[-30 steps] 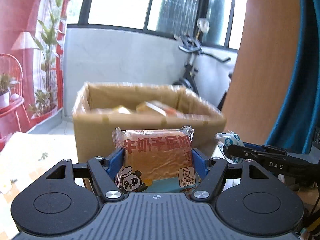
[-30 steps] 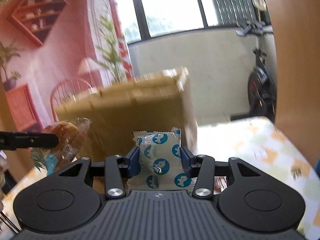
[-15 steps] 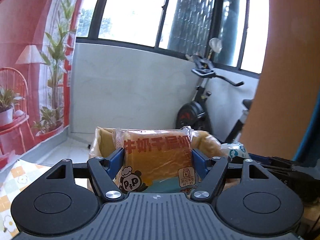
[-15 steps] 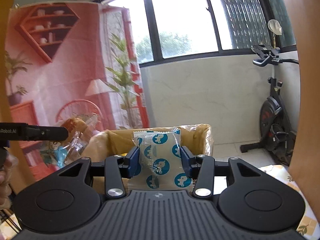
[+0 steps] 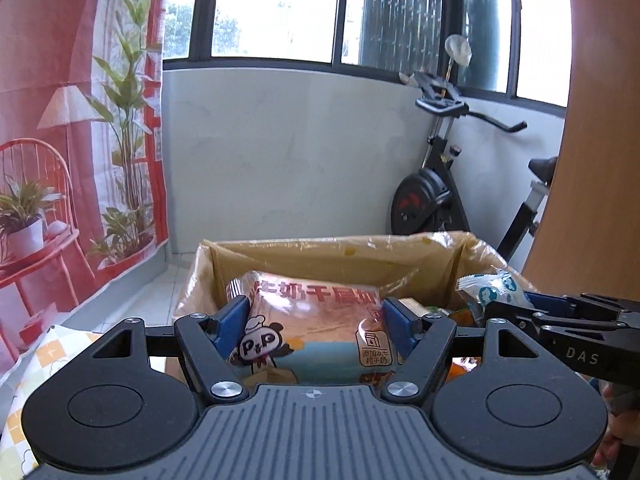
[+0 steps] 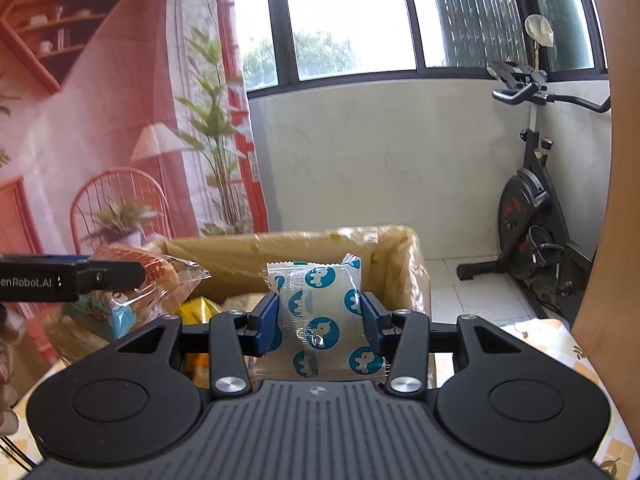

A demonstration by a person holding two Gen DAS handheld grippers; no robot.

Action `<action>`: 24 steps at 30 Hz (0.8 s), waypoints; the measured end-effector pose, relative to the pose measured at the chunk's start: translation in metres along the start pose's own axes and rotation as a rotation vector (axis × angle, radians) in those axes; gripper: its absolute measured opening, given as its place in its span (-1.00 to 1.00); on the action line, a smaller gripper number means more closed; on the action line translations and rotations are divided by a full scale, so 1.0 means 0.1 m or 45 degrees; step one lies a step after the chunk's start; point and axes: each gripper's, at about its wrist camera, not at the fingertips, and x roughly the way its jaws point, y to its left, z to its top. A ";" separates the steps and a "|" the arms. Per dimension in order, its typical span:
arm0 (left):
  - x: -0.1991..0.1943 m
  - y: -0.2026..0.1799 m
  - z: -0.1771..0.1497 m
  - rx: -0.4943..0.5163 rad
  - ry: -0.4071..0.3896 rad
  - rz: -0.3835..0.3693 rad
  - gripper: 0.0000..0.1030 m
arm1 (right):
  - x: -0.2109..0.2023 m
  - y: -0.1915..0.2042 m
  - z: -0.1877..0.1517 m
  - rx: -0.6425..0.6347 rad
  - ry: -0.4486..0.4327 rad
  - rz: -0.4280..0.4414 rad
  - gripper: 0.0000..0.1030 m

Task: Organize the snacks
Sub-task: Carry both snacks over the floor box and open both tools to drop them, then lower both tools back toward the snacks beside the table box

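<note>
My left gripper [image 5: 316, 320] is shut on an orange bread packet with a panda print [image 5: 312, 328] and holds it over the open cardboard box [image 5: 332, 250]. My right gripper [image 6: 320, 316] is shut on a clear packet with blue round prints [image 6: 320, 320], also over the box [image 6: 296, 244]. Each gripper shows in the other's view: the right one with its packet [image 5: 490, 290] at the right, the left one with the bread [image 6: 144, 276] at the left. Several snack packets lie inside the box, among them a yellow one [image 6: 198, 306].
The box stands on a table with a checked cloth [image 5: 52, 356], which also shows at the right of the right wrist view [image 6: 560, 340]. An exercise bike [image 6: 536, 224] stands on the floor behind. A wooden panel [image 5: 592, 152] rises at the right.
Both grippers have risen and moved forward from in front of the box's side to over its open top, each still holding its packet. The box's inside has come into view.
</note>
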 end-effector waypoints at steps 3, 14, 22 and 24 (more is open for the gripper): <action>0.00 0.05 -0.01 -0.008 0.007 0.006 0.46 | 0.00 -0.04 -0.05 0.033 0.012 -0.006 -0.04; -0.36 0.02 0.01 -0.006 -0.049 0.006 0.47 | -0.37 -0.04 -0.16 0.059 -0.039 0.007 0.12; -0.70 0.10 -0.09 -0.036 -0.061 0.012 0.47 | -0.75 0.05 -0.33 0.063 -0.083 0.008 0.12; -0.78 0.14 -0.15 -0.042 -0.058 0.012 0.47 | -0.85 0.08 -0.37 0.060 -0.100 0.015 0.12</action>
